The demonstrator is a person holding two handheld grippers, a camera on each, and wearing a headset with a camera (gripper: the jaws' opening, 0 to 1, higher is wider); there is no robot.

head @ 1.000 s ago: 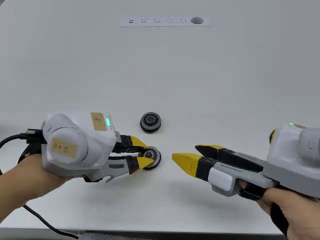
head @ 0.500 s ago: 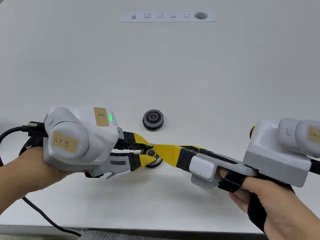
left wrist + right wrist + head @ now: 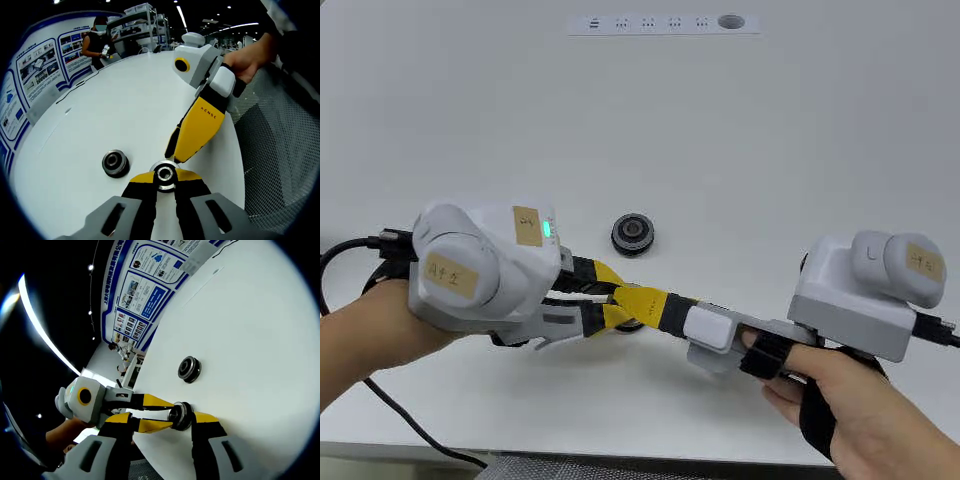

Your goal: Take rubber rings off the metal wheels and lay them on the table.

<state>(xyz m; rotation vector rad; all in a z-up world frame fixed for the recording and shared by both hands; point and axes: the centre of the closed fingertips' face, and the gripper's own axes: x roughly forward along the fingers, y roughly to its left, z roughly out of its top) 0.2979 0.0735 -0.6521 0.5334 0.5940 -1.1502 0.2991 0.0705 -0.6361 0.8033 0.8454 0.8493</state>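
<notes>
- Wheel [image 3: 165, 175]: near the front edge of the table [image 3: 770, 150], clamped so it cannot turn or slide while it is worked on. Whether it rests on the table or sits just above it cannot be told.
- Ring [image 3: 157, 166]: dark band on the wheel's rim, not yet off.
- Left gripper [image 3: 612, 295]: jaws closed on the wheel, serving as the vice.
- Right gripper [image 3: 625, 303]: comes in from the opposite side, with its jaws either side of the wheel and tips at the rim. It is probably there to catch and peel the ring. Whether the jaws already bite cannot be told.
- Second wheel [image 3: 633, 233]: lies flat just behind with its ring on, likely next in line.
- Power strip [image 3: 660, 23]: at the far edge, well apart.
</notes>
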